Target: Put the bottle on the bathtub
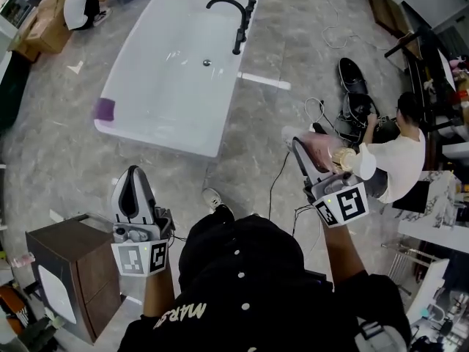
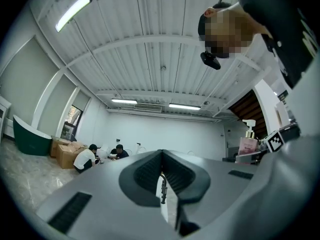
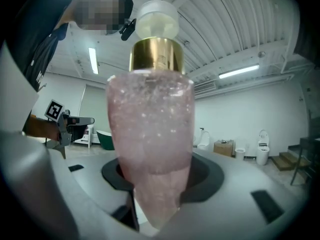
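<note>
The white bathtub [image 1: 176, 130] with a black faucet [image 1: 238, 20] stands on the floor ahead of me, and both grippers are well short of it. My right gripper [image 1: 304, 149] is shut on a pink bottle [image 1: 322, 152] with a gold collar and a white pump top. In the right gripper view the bottle [image 3: 150, 134] fills the middle and stands up between the jaws. My left gripper [image 1: 133, 173] is shut with nothing in it, its pads [image 2: 150, 169] pressed together. The left gripper view also shows the bottle [image 2: 247, 143] off to the right.
A purple object [image 1: 103, 109] lies on the tub's near left corner. A brown cabinet [image 1: 69, 270] stands at my lower left. A seated person [image 1: 396, 156] with black gear [image 1: 352, 75] and cables is at the right. Other people [image 1: 80, 2] and cardboard boxes are at the far left.
</note>
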The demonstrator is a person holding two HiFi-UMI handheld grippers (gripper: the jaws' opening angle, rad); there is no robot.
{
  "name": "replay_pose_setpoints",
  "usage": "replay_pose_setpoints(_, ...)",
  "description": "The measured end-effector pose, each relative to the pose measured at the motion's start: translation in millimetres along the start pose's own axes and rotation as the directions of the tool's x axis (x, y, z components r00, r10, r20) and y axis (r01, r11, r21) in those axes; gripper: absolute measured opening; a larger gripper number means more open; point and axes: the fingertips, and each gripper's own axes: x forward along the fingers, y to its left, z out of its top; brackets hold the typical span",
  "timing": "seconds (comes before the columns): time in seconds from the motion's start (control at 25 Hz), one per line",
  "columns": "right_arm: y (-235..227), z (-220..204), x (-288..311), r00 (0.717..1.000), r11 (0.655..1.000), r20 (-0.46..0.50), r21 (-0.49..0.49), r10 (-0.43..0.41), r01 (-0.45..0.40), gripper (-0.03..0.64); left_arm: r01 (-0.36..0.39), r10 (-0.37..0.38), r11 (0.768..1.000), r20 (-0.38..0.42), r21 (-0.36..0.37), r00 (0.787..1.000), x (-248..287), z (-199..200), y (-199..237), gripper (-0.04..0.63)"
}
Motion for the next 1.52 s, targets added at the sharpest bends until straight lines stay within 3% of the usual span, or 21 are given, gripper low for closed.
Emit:
replay_pose_setpoints(0.32,3,-14,53,0.999,1.000,-0.036,-0.004,-0.013,0.013,0.215,0.071,-0.071,0.997,-0.063,-0.006,0.995,43,-16,26,0.011)
replay_pose_setpoints(0.56,-27,-42,98,0.998,0.999,-0.043,0.028,0.041,-0.040,0.215,0.091,-0.092,0.996,-0.097,-0.018,0.991,84,-42,5,0.011)
replay_pose_setpoints(0.68,-39,-63,132,0.995,0.995,-0.036,0.036,0.094,-0.092,0.215,0.110,-0.108,0.994,-0.073,0.024,0.992,107,-41,-4,0.011)
replay_pose_setpoints(0.84,-57,-100,183,0.989,0.990,-0.064,0.038,0.136,-0.134,0.215,0.049,-0.045,0.998,-0.117,0.031,0.992,134,-48,2,0.011)
replay_pose_setpoints(0.96,-69,-130,220,0.984,0.987,-0.087,0.036,0.158,-0.155,0.215,0.052,-0.046,0.998,-0.152,0.033,0.987,150,-60,4,0.011)
replay_pose_setpoints(1.16,-90,-189,270,0.976,0.983,-0.119,0.042,0.184,-0.180,0.215,0.043,-0.040,0.999,-0.227,0.007,0.973,181,-103,0,0.011)
replay_pose_setpoints(1.52,-101,-317,349,0.947,0.971,-0.213,0.062,0.240,-0.232,0.215,-0.044,0.035,0.999,-0.334,-0.018,0.942,204,-181,16,0.011)
